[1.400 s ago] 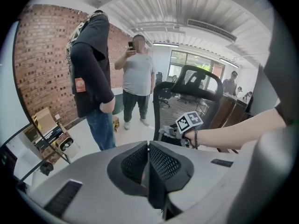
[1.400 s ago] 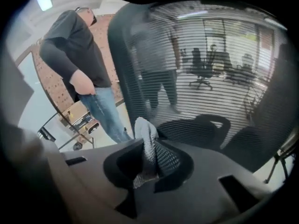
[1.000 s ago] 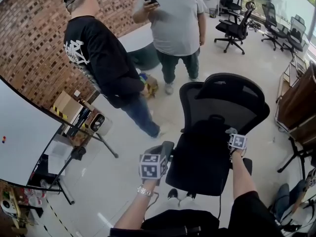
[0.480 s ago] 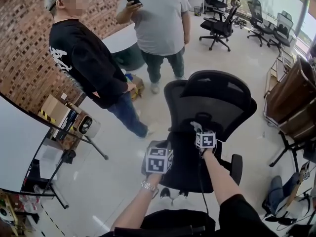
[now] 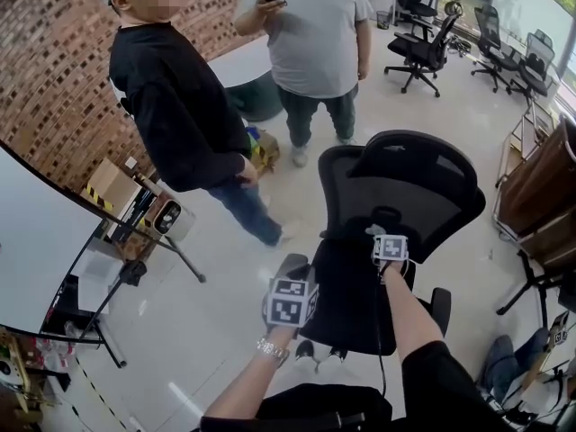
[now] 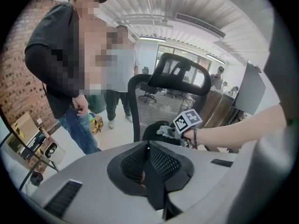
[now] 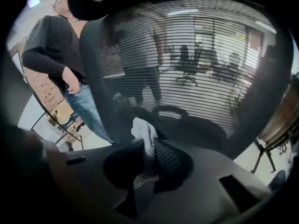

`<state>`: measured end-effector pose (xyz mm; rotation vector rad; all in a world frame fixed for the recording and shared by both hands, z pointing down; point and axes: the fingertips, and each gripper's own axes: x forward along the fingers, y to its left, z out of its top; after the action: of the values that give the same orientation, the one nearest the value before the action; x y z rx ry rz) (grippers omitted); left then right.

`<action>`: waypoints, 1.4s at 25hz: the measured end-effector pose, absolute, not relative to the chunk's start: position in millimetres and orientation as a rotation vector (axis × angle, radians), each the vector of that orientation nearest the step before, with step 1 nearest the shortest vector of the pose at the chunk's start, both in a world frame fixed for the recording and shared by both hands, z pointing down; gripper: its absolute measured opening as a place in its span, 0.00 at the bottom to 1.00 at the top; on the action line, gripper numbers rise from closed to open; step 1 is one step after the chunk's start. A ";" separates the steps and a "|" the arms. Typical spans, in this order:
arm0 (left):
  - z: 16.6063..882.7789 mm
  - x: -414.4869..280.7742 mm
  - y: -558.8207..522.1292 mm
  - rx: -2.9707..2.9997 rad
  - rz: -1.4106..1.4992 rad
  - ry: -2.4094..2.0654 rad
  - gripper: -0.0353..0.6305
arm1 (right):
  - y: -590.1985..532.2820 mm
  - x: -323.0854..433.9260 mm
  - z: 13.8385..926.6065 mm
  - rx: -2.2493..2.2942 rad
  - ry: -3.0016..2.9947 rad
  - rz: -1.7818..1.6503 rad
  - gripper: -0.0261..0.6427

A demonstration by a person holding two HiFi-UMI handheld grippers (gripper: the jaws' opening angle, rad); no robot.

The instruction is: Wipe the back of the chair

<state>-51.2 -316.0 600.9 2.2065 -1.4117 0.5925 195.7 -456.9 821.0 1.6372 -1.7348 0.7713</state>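
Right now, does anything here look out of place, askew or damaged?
Nothing stands out. The chair stands upright and looks intact. The right gripper is shut on a pale cloth, held up at the chair's mesh back. The left gripper is shut with nothing between its fingers.

right gripper [image 5: 378, 238]: cloth [image 5: 372, 231] at chair back [image 5: 405, 183] | left gripper [image 5: 293, 279]: beside seat [image 5: 349, 306] | two people [image 5: 184, 115]

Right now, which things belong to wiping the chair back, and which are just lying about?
Job: black mesh office chair's back; white knitted cloth in the right tool.
Lying about: brown cardboard box; black tripod; spare black office chairs; shut, empty left tool.
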 end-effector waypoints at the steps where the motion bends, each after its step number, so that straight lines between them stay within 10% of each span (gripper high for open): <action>1: 602.6 -54.0 -315.9 2.205 0.594 -1.408 0.08 | -445.9 216.4 822.9 1.656 -1.700 0.831 0.10; 11: 600.6 -26.1 -309.0 2.262 0.602 -1.351 0.08 | -360.2 406.4 792.4 1.977 -1.485 0.895 0.10; 35: 534.9 -7.7 -184.2 2.467 0.468 -1.312 0.08 | -190.1 79.6 579.8 1.719 -2.098 0.751 0.10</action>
<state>-7.7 -184.2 534.9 2.4670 -1.3122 0.4677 79.6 -190.1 579.8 1.7190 -2.0980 0.7512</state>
